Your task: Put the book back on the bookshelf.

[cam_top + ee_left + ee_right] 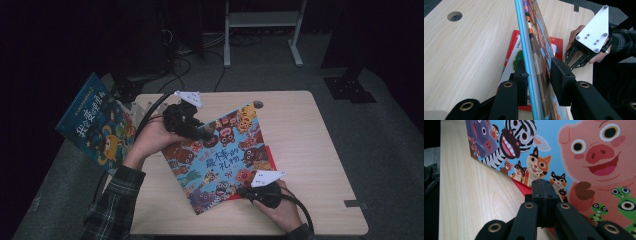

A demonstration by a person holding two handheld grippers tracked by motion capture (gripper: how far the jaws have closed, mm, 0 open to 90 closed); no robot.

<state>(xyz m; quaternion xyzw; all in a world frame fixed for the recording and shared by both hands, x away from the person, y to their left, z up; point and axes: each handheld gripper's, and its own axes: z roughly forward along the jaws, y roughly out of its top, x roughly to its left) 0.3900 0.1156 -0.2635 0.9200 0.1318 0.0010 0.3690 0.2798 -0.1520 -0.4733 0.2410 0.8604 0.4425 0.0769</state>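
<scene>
in the high view, a pale wooden table [320, 150] carries a blue picture book with cartoon animals on its cover [220, 155], raised on a slant above a flat red-covered book [270, 156] near the middle of the table. the left gripper [202, 134], held in the person's left hand [152, 140] with a plaid sleeve behind it, sits at the blue book's far left edge, and the right gripper [240, 191], held in the right hand [280, 207], lies at the book's near right edge. a second blue picture book with yellow lettering [95, 122] stands tilted off the table's far left corner. in the left gripper view, the blue book's edge [530, 60] runs up between the two black jaws; the left pad lies against the spine side, while the right pad stands just beside the cover and i cannot tell whether it presses. the red-covered book [511, 47] lies flat beneath on the table [469, 50], and the other gripper [571, 65] with its grey plate shows far right. in the right gripper view, the jaws are closed tight together, tips at the red book's edge [522, 188], with the cartoon cover [574, 157] rising behind and the table [474, 200] to the left; whether they pinch anything is hidden.
</scene>
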